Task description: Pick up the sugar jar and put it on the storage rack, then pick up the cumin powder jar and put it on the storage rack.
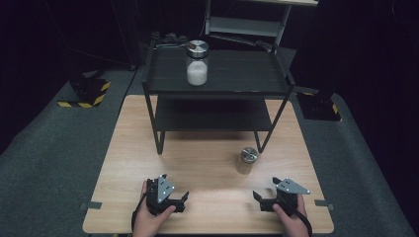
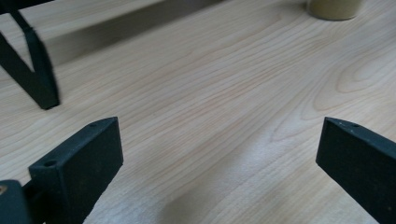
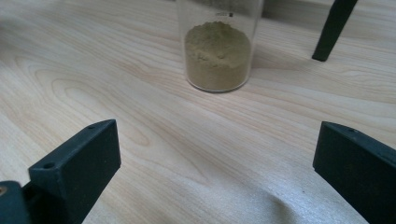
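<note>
A small clear jar of tan-green powder (image 1: 246,161) with a metal lid stands on the wooden table (image 1: 207,163), right of centre; in the right gripper view the jar (image 3: 217,51) is just ahead of the jaws. A larger jar of white powder (image 1: 197,63) with a metal lid stands on the top shelf of a black two-tier rack (image 1: 217,79). My left gripper (image 1: 184,201) rests near the front edge at the left, open and holding nothing. My right gripper (image 1: 257,200) rests at the front right, open, with nothing between its jaws. In the left gripper view the jar's base (image 2: 334,8) is at the top right.
The rack's black legs stand on the table: one (image 2: 35,74) shows in the left gripper view, another (image 3: 332,29) beside the jar. Grey carpet (image 1: 49,148) surrounds the table, with yellow-black striped bases (image 1: 89,94) at the sides and a pale frame (image 1: 247,22) behind the rack.
</note>
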A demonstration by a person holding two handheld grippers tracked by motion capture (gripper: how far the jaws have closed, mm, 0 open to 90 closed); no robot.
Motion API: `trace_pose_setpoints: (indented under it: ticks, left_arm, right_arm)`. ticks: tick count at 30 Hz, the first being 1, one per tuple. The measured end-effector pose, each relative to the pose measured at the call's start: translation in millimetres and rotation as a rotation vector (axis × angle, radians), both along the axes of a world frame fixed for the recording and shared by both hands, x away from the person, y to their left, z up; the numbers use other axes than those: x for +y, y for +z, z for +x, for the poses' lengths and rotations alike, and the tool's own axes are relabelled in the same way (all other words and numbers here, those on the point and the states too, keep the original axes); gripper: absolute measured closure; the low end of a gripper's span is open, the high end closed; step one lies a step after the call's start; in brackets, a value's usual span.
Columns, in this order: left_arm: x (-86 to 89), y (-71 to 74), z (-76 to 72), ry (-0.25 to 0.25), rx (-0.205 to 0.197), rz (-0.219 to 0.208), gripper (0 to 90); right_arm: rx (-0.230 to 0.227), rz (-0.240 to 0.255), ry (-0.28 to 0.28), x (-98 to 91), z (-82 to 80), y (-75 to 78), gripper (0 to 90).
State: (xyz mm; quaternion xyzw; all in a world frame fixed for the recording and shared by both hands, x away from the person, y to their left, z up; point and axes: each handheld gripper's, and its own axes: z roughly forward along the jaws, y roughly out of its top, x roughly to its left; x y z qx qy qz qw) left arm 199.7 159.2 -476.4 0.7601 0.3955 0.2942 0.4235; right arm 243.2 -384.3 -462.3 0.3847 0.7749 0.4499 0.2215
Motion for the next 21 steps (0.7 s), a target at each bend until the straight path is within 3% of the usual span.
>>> trace_pose_setpoints:
  ticks: [6, 16, 21]
  left_arm:
    - [-5.3, -1.3, -4.5, -0.018, -0.031, 0.043, 1.1]
    - [-8.5, -2.8, -9.9, -0.018, -0.05, 0.059, 1.1]
    - [-13.9, -3.8, -14.5, -0.022, -0.069, 0.09, 1.0]
  right_arm:
    - [-0.011, -0.017, -0.007, 3.9, -3.0, 0.2, 0.5]
    - [-0.011, -0.016, 0.013, 2.2, -2.1, 0.0, 0.6]
    - [-0.014, -0.022, 0.013, 3.1, -2.8, 0.2, 0.5]
